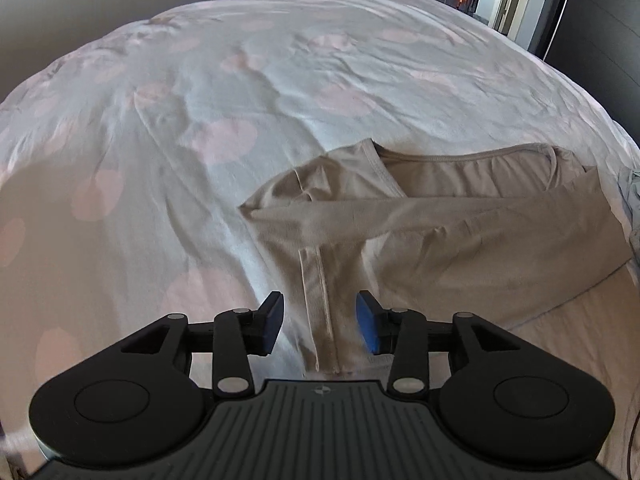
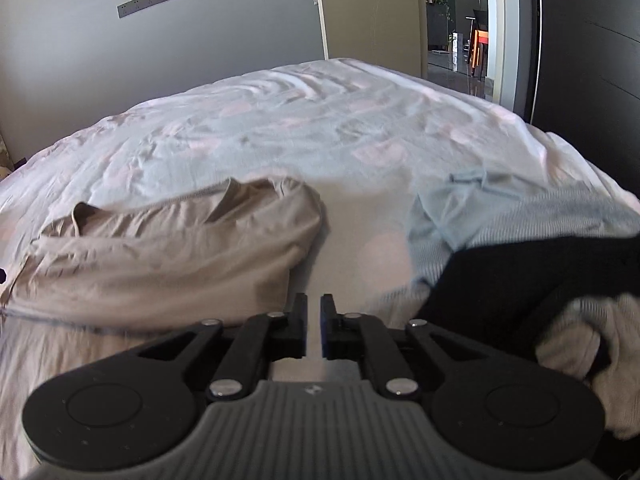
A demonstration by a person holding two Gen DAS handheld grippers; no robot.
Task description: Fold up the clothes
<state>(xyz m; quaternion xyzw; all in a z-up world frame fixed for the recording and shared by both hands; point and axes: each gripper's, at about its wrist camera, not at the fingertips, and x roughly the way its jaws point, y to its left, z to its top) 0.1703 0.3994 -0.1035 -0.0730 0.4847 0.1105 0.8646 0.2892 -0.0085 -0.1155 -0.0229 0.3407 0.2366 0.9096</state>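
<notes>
A beige long-sleeved top point(image 1: 460, 216) lies on the bed, one sleeve folded across its chest. Its sleeve cuff point(image 1: 324, 312) hangs down between the open jaws of my left gripper point(image 1: 320, 322), and the blue pads point(image 1: 370, 328) do not touch it. In the right wrist view the same top point(image 2: 160, 256) lies at the left. My right gripper point(image 2: 314, 312) hovers just right of the top's edge, jaws nearly closed with a narrow gap and nothing between them.
The bed point(image 1: 280, 80) has a pale quilt with pink spots. A light blue garment point(image 2: 480, 216), a black one point(image 2: 520, 284) and a grey-white one point(image 2: 600, 352) lie at the right. An open door point(image 2: 372, 12) and dark wardrobe point(image 2: 592, 60) stand beyond the bed.
</notes>
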